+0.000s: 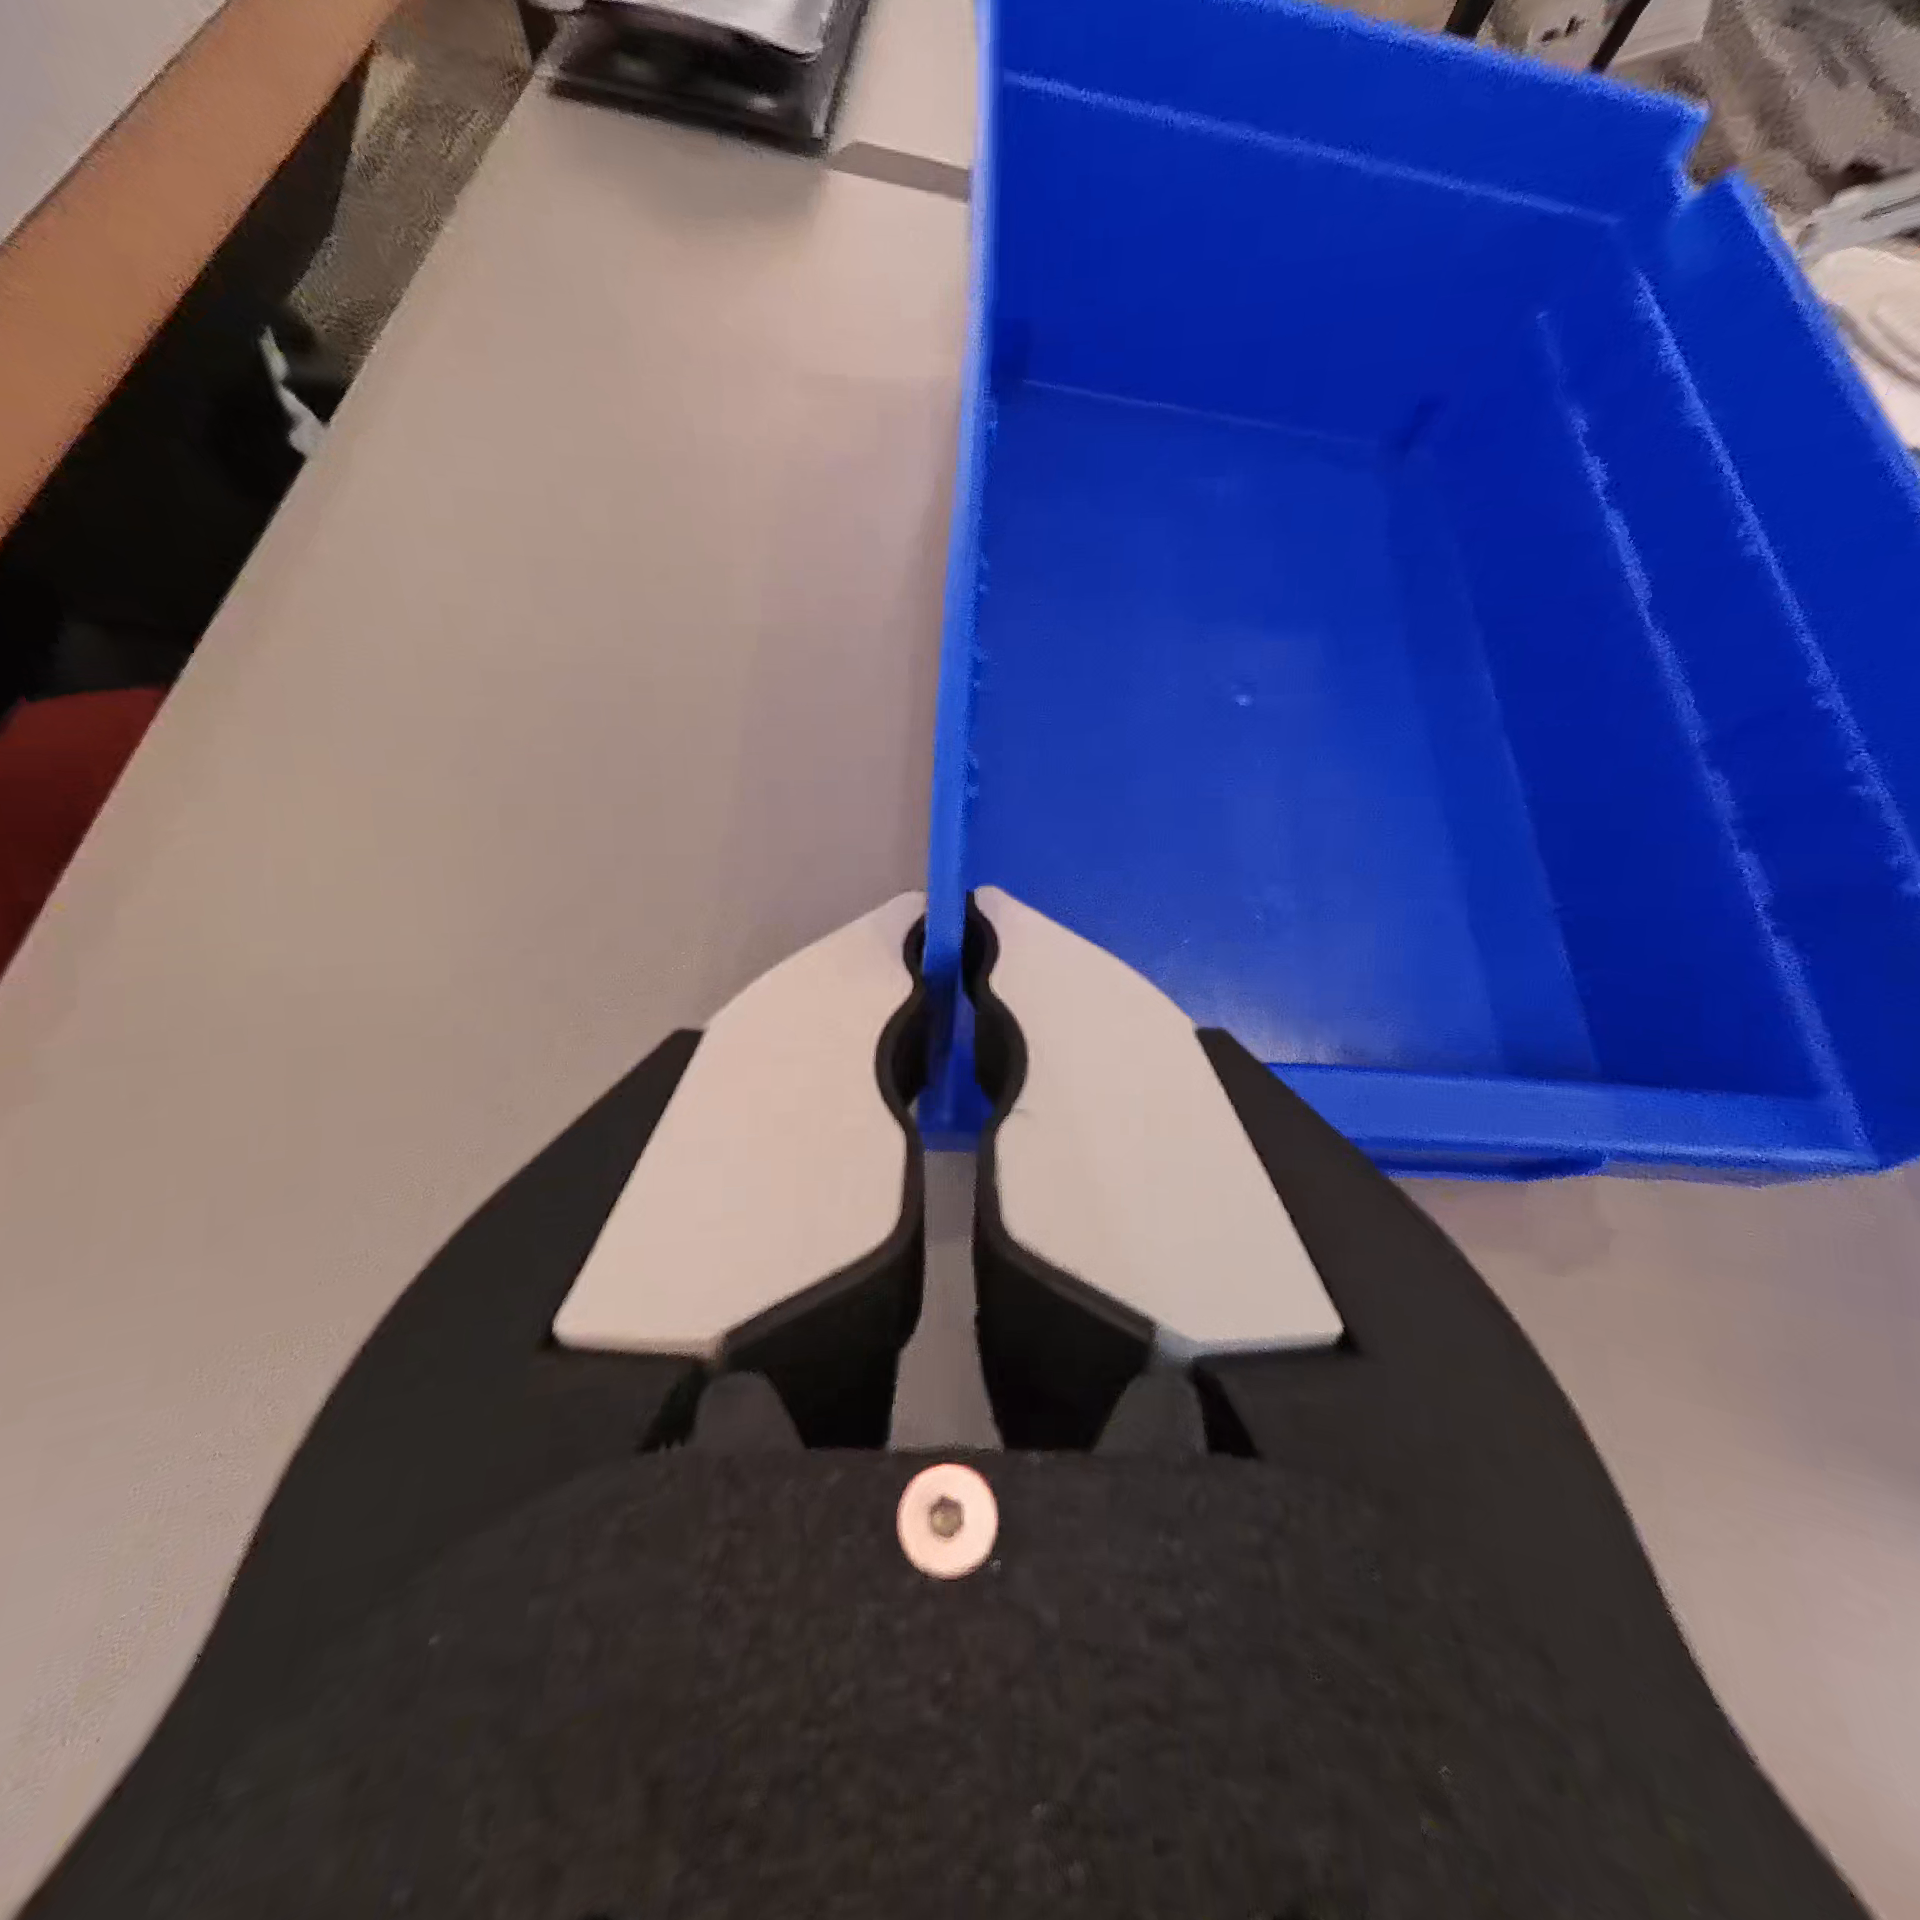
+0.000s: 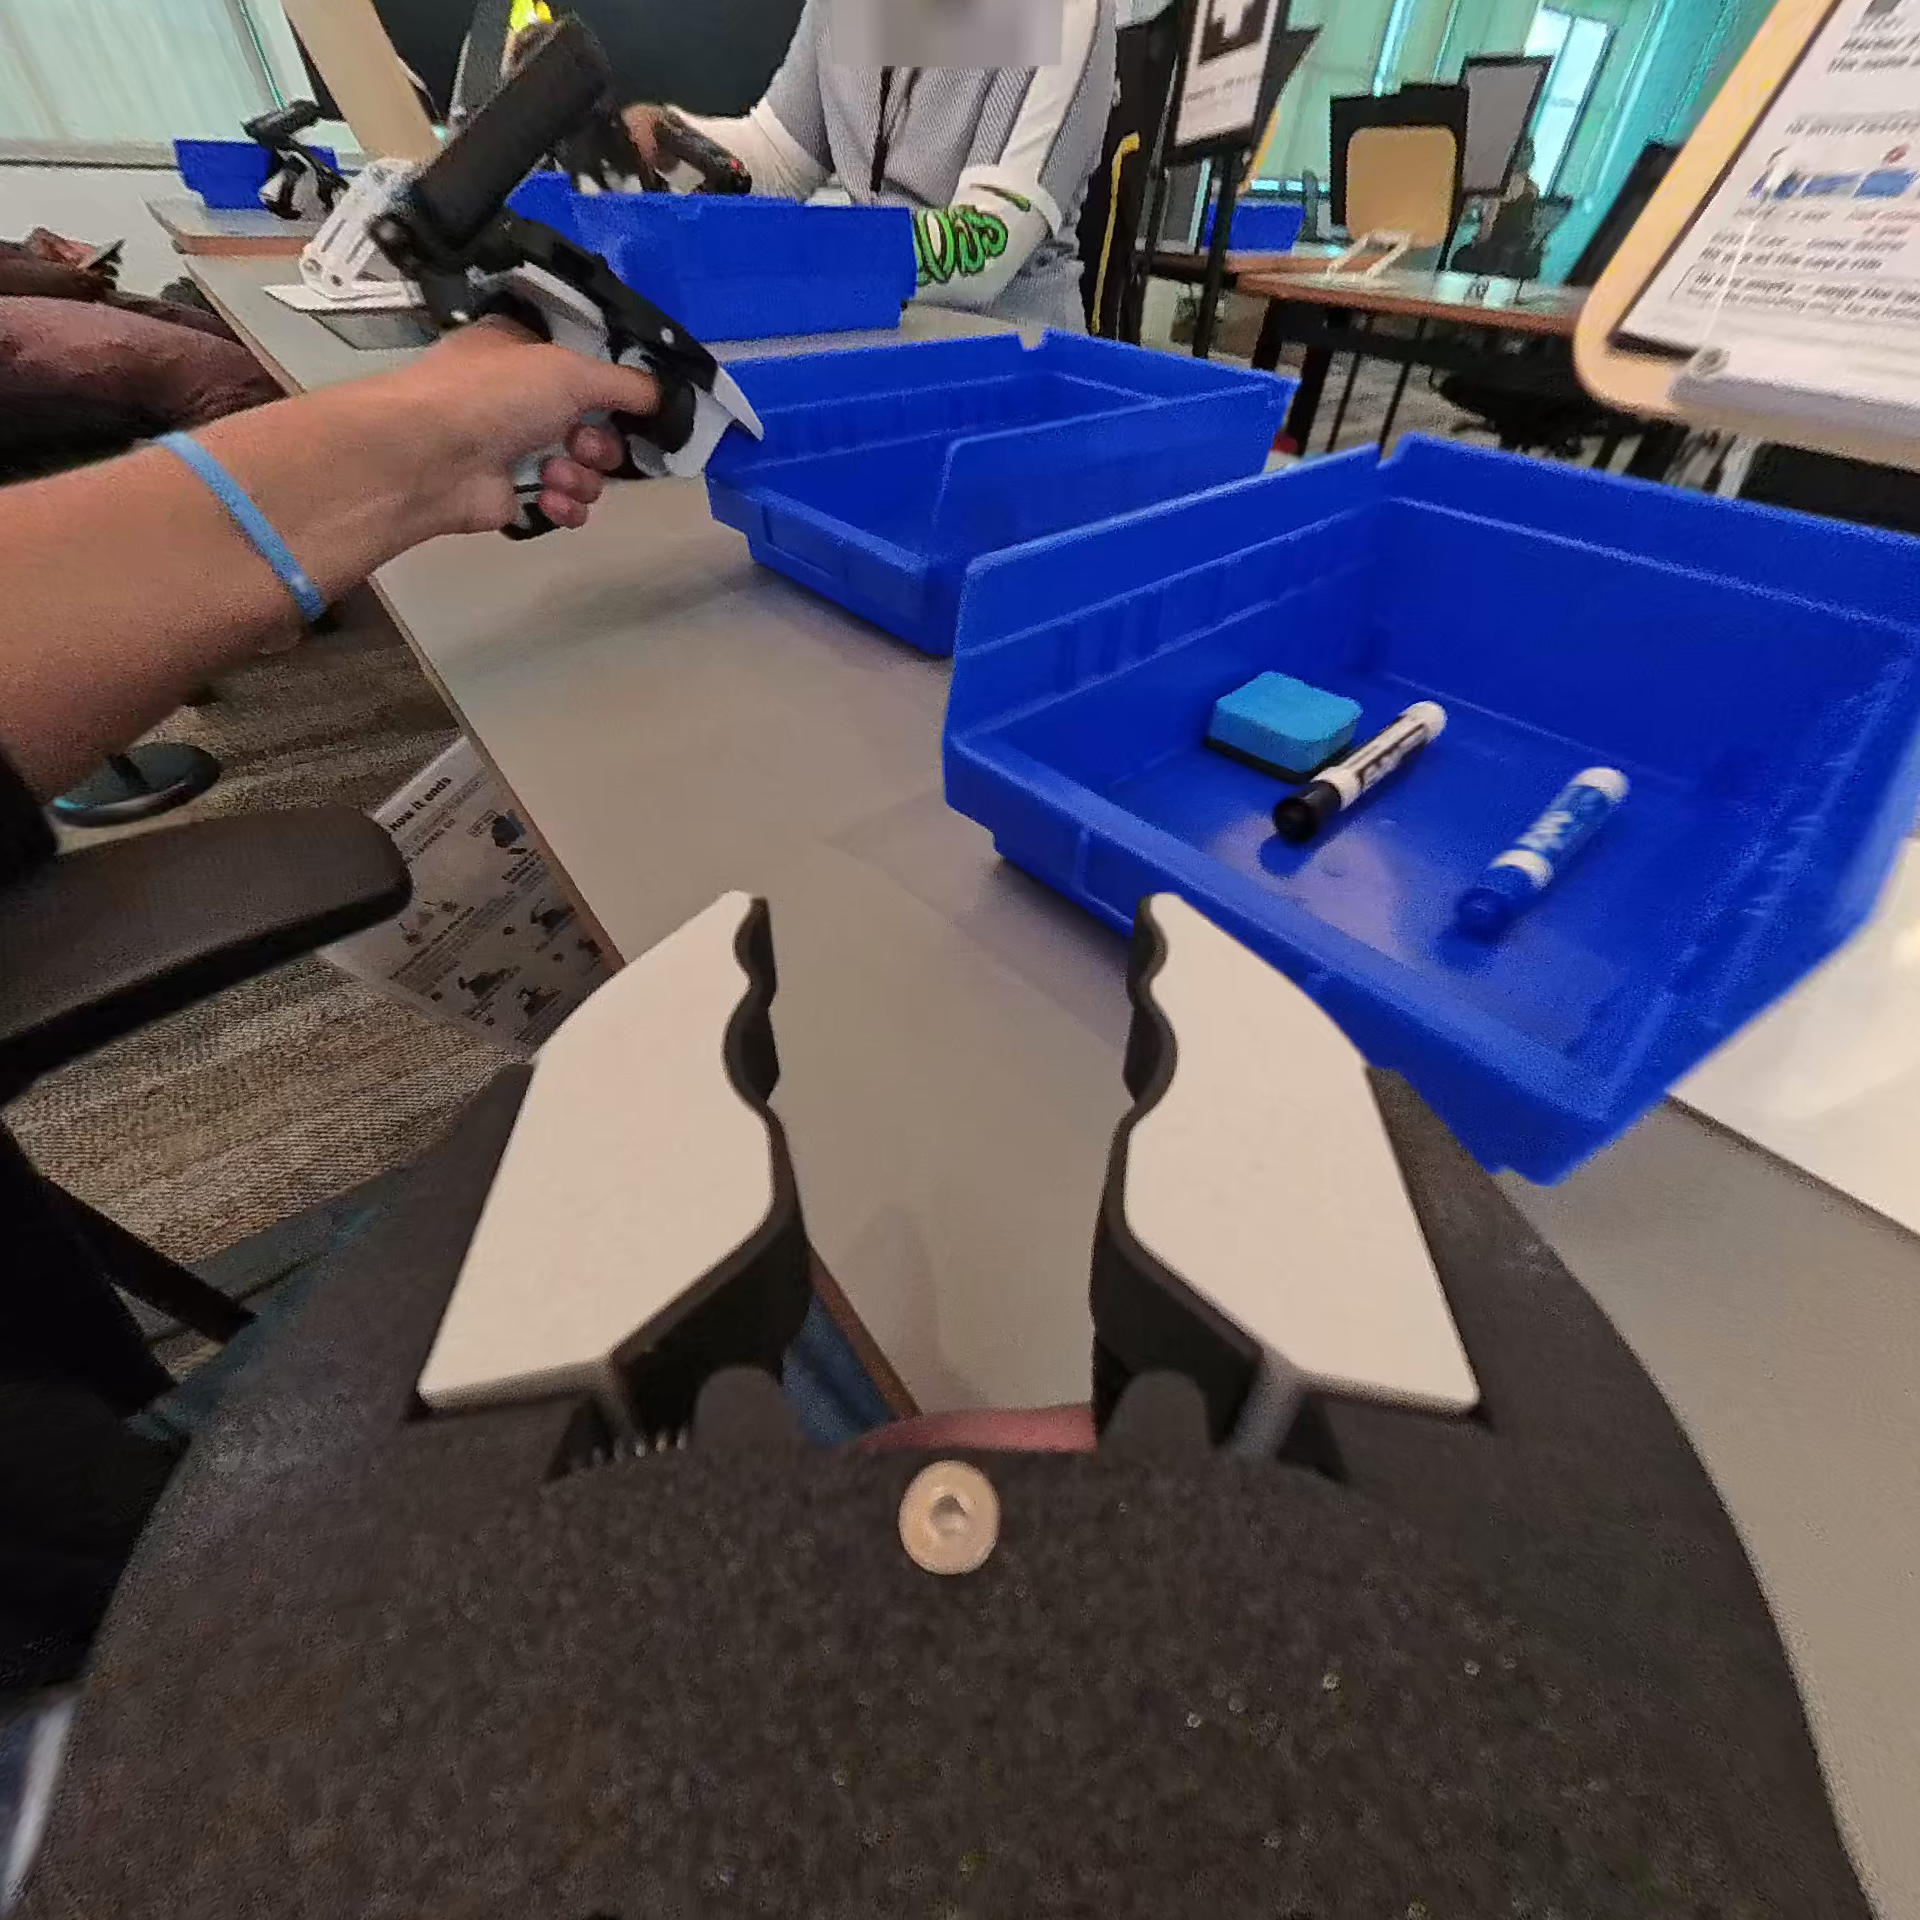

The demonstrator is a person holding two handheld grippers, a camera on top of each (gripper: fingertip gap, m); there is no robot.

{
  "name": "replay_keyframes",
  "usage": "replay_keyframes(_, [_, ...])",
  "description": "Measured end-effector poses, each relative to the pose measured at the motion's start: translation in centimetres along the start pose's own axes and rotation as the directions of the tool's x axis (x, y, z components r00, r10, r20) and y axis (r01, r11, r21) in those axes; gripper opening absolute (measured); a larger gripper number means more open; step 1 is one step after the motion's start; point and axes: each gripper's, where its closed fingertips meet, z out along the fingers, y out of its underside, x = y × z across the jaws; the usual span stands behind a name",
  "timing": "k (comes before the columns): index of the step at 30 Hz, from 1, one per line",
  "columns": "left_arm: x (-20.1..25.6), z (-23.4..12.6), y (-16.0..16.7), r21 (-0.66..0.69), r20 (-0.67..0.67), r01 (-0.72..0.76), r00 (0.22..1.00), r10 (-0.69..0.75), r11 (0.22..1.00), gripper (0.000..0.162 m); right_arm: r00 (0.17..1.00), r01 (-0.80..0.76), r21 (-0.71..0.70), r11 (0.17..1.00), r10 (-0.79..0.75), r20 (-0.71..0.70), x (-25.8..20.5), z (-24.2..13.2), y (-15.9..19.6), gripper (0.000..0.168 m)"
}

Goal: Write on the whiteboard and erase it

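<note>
Empty blue plastic bin (image 1: 1351,665) on grey table (image 1: 582,644); printed sheet (image 2: 488,894) on carpeted floor (image 2: 260,1122); black chair armrest (image 2: 187,914).

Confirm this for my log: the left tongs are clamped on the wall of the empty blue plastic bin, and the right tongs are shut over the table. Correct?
Not quite. The right tongs are open, nothing between them, as the right wrist view shows. The rest holds: the left tongs clamp the wall of the empty blue plastic bin.
</note>
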Motion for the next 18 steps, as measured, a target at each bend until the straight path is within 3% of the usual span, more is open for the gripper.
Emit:
replay_keyframes(7, [2.5,-6.9,5.4,0.012,0.147,-0.012,0.989,0.01,1.0,0.004,0.999,-0.052,-0.072,0.996,0.052,0.005,-4.7,7.6,-2.2,0.078])
replay_keyframes(13, [4.2,-13.2,10.0,0.054,0.208,0.02,0.978,-0.031,0.998,0.005,0.975,-0.222,-0.127,0.967,0.218,-0.049,-6.8,16.1,-3.7,0.066])
replay_keyframes(18, [4.7,-17.0,12.7,0.087,0.19,0.057,0.979,-0.073,0.995,0.006,0.963,-0.259,-0.137,0.956,0.244,-0.118,-6.5,19.1,-3.3,0.059])
